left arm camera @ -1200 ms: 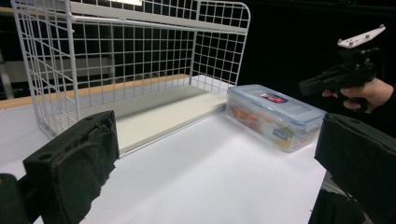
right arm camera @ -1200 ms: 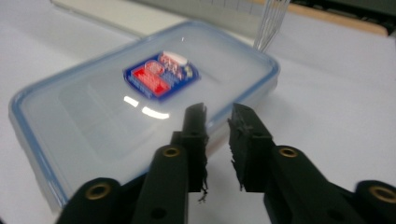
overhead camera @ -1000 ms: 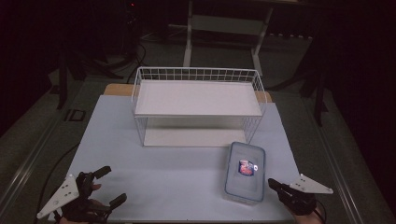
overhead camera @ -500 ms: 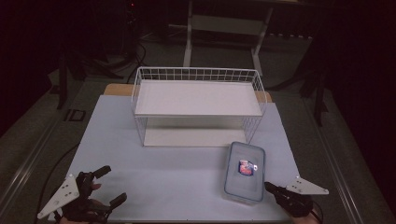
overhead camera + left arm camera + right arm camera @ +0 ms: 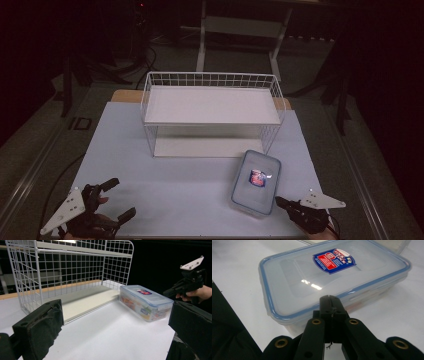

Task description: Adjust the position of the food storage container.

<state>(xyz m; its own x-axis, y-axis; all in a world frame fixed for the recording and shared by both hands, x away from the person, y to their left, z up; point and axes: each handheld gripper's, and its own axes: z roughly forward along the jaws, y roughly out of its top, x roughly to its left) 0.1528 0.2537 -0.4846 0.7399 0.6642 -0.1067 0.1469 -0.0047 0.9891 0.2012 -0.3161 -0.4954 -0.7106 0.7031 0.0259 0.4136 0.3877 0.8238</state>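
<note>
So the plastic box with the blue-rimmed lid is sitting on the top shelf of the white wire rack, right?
Not quite. The plastic box lies on the table, in front of the white wire rack near its right end, not on the top shelf. The high view shows this.

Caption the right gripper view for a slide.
Shut right gripper poised at the near edge of the lidded plastic box on the white table.

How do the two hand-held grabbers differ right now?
The left gripper has its jaws spread wide apart, while the right gripper has its jaws pressed together with nothing between them. The left gripper sits at the table's near left corner, far from the plastic box; the right gripper's tips sit close to that box's near end. Both are black, held in a hand, and carry a grey three-cornered plate.
</note>
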